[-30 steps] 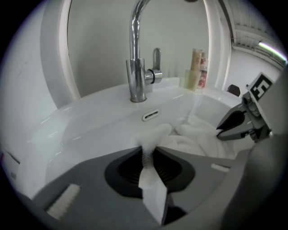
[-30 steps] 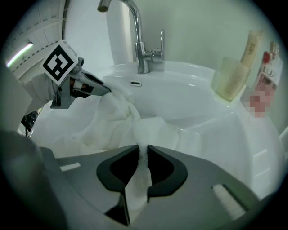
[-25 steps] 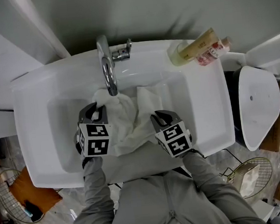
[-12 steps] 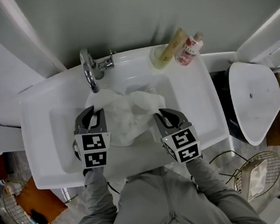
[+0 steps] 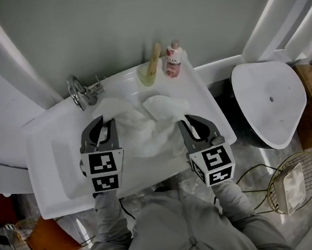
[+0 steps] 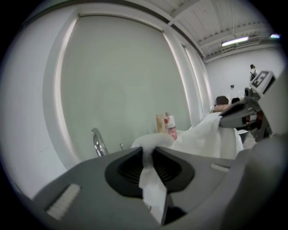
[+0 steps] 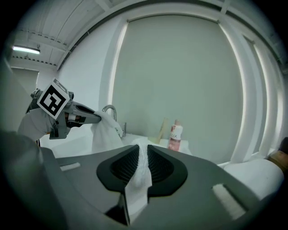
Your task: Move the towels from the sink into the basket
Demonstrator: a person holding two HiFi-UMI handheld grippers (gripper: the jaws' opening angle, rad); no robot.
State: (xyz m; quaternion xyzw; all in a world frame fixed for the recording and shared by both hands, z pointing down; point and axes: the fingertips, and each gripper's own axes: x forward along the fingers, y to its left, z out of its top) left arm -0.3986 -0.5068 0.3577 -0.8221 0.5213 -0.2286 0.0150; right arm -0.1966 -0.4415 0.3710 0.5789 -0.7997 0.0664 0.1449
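1. Closest in, the left claw [image 5: 105,124] is clamped tight on a white fold of the towel [image 5: 140,134], and the right claw [image 5: 192,125] is pinching the other end the same way.
2. Between them the towel hangs bunched over the sink [image 5: 51,176], mid-frame, apparently clear of the basin.
3. Danger here: the loose middle could snag the faucet [image 5: 78,93] at upper left, or sweep the bottle [image 5: 173,59] standing behind it.
4. The basket [image 5: 293,182] waits at lower right, well apart. Either thin pinch could slip on the carry, and the cloth would drop to the floor.
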